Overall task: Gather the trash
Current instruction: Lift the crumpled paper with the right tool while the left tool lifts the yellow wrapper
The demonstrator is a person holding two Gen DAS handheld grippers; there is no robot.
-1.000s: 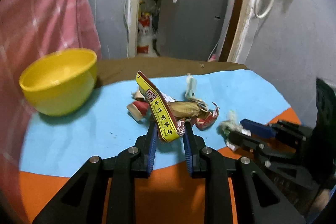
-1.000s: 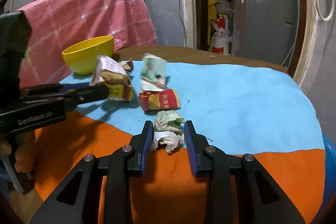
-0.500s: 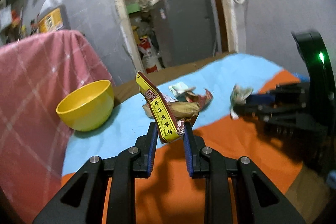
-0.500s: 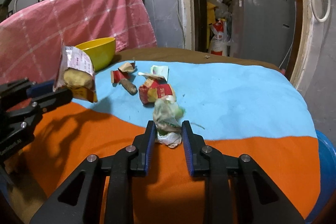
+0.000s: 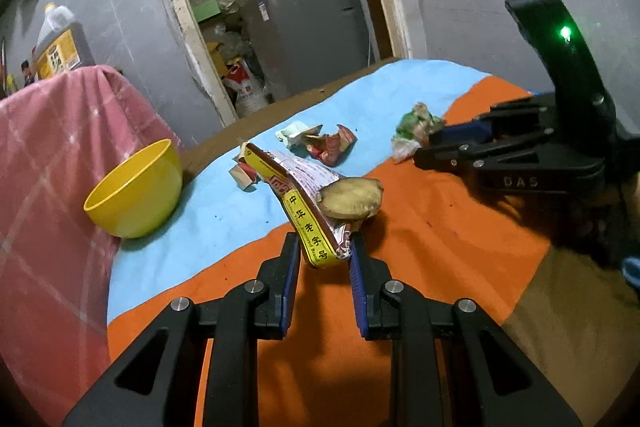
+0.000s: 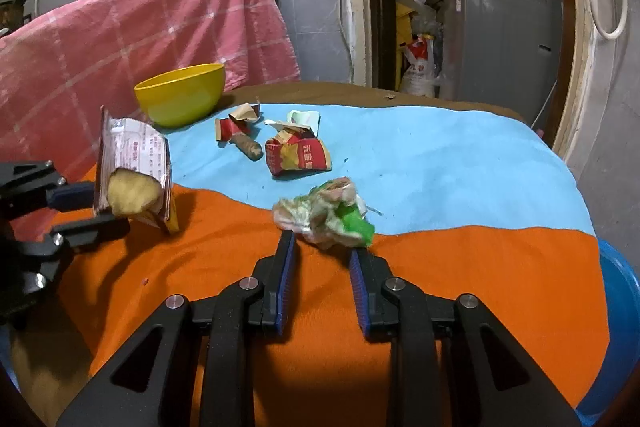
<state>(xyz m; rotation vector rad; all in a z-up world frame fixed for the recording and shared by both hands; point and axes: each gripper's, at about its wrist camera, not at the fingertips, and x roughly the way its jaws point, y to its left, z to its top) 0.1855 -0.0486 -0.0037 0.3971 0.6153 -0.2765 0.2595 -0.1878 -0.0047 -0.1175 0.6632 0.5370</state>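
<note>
My left gripper (image 5: 323, 247) is shut on a yellow and red snack wrapper (image 5: 304, 203) with a brown food scrap (image 5: 350, 202) in it, held above the orange cloth; it also shows in the right wrist view (image 6: 132, 171). My right gripper (image 6: 323, 245) is shut on a crumpled green and white wrapper (image 6: 326, 213), also seen in the left wrist view (image 5: 412, 131). A red and yellow wrapper (image 6: 298, 155), a brown scrap (image 6: 249, 147) and small paper pieces (image 6: 236, 121) lie on the blue cloth.
A yellow bowl (image 6: 180, 99) stands at the far left of the table by a pink checked cloth (image 6: 120, 27). A blue bin rim (image 6: 618, 327) shows at the right table edge. A doorway and grey fridge (image 6: 500, 39) are behind.
Both grippers have lifted their wrappers and drawn back from the blue cloth over the orange cloth. The left view has swung right, so the right gripper looms larger.
</note>
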